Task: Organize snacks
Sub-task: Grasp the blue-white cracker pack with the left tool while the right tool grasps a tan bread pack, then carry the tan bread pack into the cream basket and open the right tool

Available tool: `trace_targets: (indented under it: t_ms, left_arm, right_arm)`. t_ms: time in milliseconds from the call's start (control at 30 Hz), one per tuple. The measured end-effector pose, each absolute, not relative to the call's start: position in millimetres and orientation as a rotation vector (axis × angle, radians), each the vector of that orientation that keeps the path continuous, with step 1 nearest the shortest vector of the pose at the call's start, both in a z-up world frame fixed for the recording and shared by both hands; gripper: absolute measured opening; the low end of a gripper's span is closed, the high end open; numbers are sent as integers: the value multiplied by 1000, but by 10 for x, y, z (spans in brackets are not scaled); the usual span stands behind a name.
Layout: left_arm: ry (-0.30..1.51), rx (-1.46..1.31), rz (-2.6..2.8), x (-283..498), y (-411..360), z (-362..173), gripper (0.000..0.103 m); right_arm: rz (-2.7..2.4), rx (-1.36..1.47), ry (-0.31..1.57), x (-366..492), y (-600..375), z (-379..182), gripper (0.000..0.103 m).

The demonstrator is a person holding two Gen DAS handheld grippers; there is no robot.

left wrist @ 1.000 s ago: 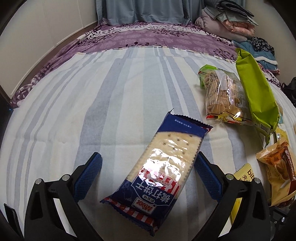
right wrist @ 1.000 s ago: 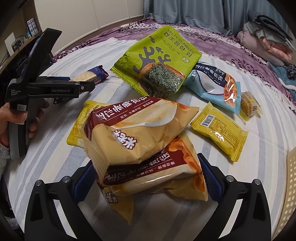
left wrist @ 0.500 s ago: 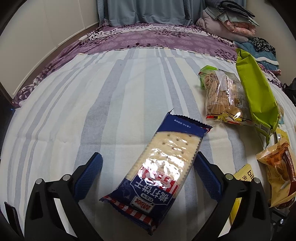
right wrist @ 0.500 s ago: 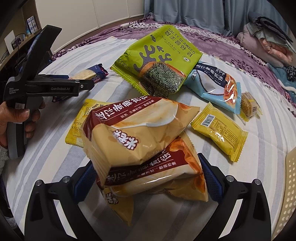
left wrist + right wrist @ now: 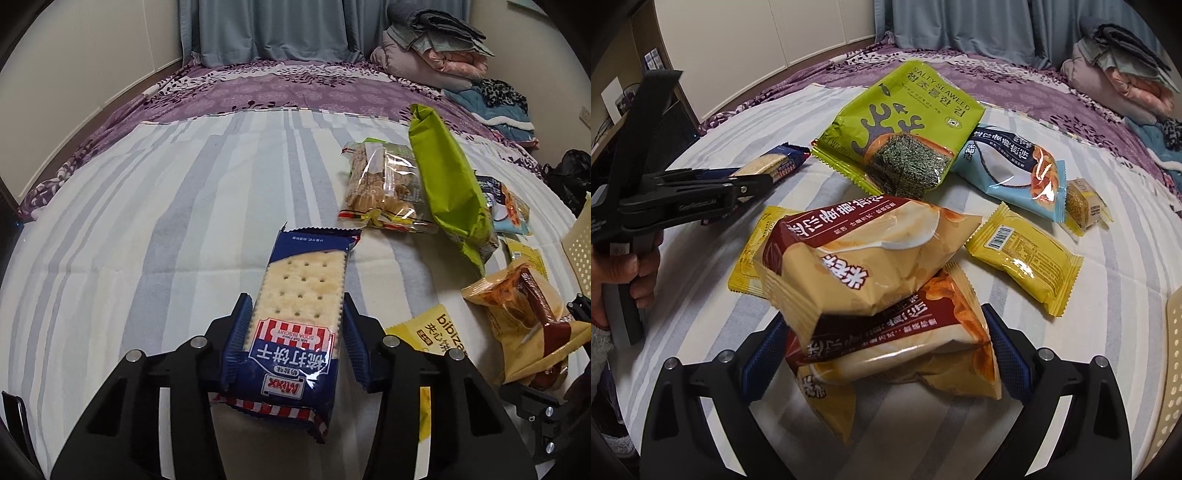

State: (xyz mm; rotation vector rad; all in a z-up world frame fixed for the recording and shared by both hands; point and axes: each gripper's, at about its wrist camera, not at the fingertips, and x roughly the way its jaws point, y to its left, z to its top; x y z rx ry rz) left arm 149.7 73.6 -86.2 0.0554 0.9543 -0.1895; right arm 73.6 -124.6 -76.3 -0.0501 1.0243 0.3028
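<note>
My left gripper (image 5: 293,332) is shut on the blue soda biscuit pack (image 5: 301,306), its blue pads pressing both long sides; the pack also shows in the right wrist view (image 5: 775,168). My right gripper (image 5: 886,350) stands open around two stacked tan-and-maroon snack bags (image 5: 864,258), its pads beside the lower bag (image 5: 905,350). In the right wrist view the left gripper (image 5: 753,184) reaches in from the left. A green seaweed bag (image 5: 901,136), a light blue bag (image 5: 1012,170) and a yellow packet (image 5: 1023,258) lie beyond.
The striped bedspread (image 5: 147,221) bears everything. A clear bag of cookies (image 5: 384,188) lies beside the green bag (image 5: 450,184). A cream perforated basket (image 5: 1174,369) stands at the right edge. Folded clothes (image 5: 436,48) pile at the bed's far end.
My left gripper has closed from wide open onto the soda biscuit pack and moved in on it. The right gripper and snack bags have barely moved.
</note>
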Motion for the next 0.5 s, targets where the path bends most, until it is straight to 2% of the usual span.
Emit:
trace_targets:
  t_ms: [200, 500]
  left_arm:
    - [938, 21, -211, 1318, 692, -750, 46]
    - [888, 32, -246, 1103, 567, -489, 42]
  right_arm:
    - [295, -57, 1014, 667, -1304, -739, 86]
    - [299, 11, 1011, 405, -1469, -658, 85]
